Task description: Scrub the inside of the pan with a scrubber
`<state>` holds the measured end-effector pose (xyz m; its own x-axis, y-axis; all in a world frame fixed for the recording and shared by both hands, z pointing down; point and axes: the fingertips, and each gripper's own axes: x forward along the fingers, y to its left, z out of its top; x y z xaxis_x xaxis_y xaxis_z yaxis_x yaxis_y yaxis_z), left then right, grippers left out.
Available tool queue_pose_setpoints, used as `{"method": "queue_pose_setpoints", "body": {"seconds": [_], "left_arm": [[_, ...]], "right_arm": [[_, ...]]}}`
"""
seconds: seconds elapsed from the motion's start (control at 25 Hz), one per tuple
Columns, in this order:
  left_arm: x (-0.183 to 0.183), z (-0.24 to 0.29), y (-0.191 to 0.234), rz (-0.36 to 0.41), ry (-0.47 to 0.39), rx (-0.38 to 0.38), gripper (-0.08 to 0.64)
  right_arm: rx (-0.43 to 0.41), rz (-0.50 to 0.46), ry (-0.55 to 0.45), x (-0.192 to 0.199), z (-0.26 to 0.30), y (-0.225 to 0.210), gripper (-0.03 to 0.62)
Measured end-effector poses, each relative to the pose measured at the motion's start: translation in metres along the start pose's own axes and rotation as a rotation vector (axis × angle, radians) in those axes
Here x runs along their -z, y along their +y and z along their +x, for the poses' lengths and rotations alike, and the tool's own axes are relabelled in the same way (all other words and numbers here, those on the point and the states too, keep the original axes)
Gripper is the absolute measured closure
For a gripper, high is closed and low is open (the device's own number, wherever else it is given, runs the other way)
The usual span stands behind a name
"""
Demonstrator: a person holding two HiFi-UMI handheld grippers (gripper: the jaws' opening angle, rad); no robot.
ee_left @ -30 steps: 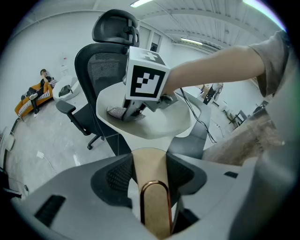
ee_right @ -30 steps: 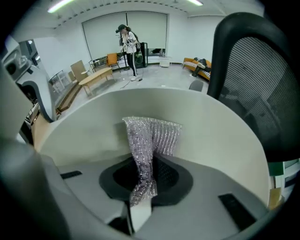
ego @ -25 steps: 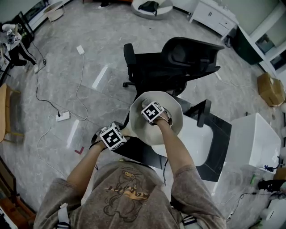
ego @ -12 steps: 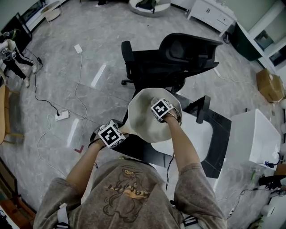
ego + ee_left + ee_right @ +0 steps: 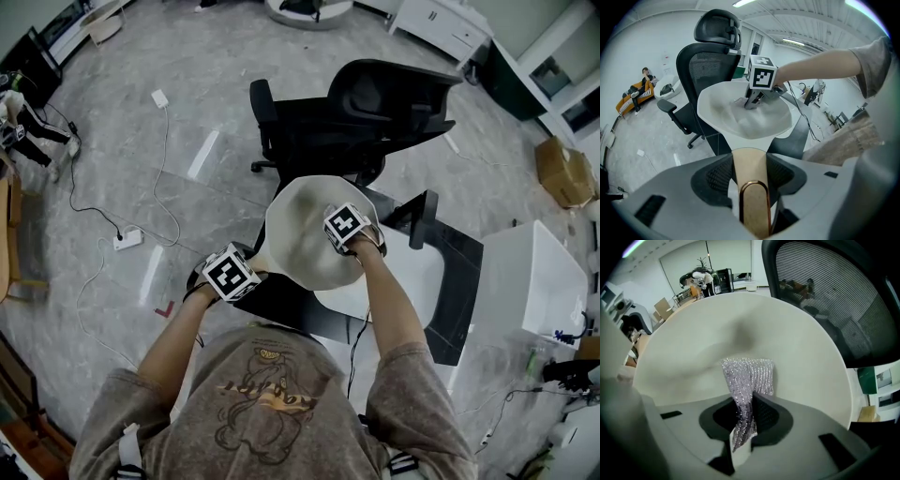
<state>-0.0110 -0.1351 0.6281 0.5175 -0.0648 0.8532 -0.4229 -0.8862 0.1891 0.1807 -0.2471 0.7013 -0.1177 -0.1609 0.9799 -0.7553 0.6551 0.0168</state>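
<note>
I hold a cream-white pan (image 5: 295, 234) up over the desk. My left gripper (image 5: 253, 272) is shut on its tan handle (image 5: 750, 176), which ends in a copper loop between the jaws. The bowl (image 5: 740, 117) tilts away from that gripper. My right gripper (image 5: 349, 234) reaches into the pan at its right side and is shut on a silvery mesh scrubber (image 5: 747, 378). The scrubber's free end lies against the pan's inner wall (image 5: 693, 348). From the left gripper view, the right gripper (image 5: 752, 101) shows under its marker cube, down in the bowl.
A black office chair (image 5: 356, 122) stands just beyond the pan. Below it lie a white desk top (image 5: 412, 281) and a black mat (image 5: 459, 300). A white box (image 5: 544, 286) stands to the right. Cables and a power strip (image 5: 127, 239) lie on the floor at left.
My right gripper has slid rightwards across the inside of the pan with the scrubber. The left gripper still holds the handle in about the same place.
</note>
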Motion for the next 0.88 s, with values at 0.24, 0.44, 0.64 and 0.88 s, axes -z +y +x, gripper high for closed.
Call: {"method": "queue_pose_setpoints", "body": {"seconds": [0.24,0.44,0.64,0.88], "left_arm": [[-0.001,-0.001,0.0,-0.004,0.005,0.002,0.324],[-0.001,-0.001,0.001,-0.01,0.004,-0.007,0.324],[-0.001,-0.001,0.0,-0.013,0.009,-0.001,0.324],[-0.001,-0.001,0.001,-0.013,0.009,0.0,0.324]], "right_arm": [[-0.045,0.012,0.045,0.018,-0.004,0.014,0.52],[-0.092,0.063,0.045,0.026,-0.005,0.025,0.519],[-0.129,0.062,0.059,0.029,-0.005,0.037,0.52],[-0.231,0.051,0.092,0.034,-0.008,0.063,0.52]]}}
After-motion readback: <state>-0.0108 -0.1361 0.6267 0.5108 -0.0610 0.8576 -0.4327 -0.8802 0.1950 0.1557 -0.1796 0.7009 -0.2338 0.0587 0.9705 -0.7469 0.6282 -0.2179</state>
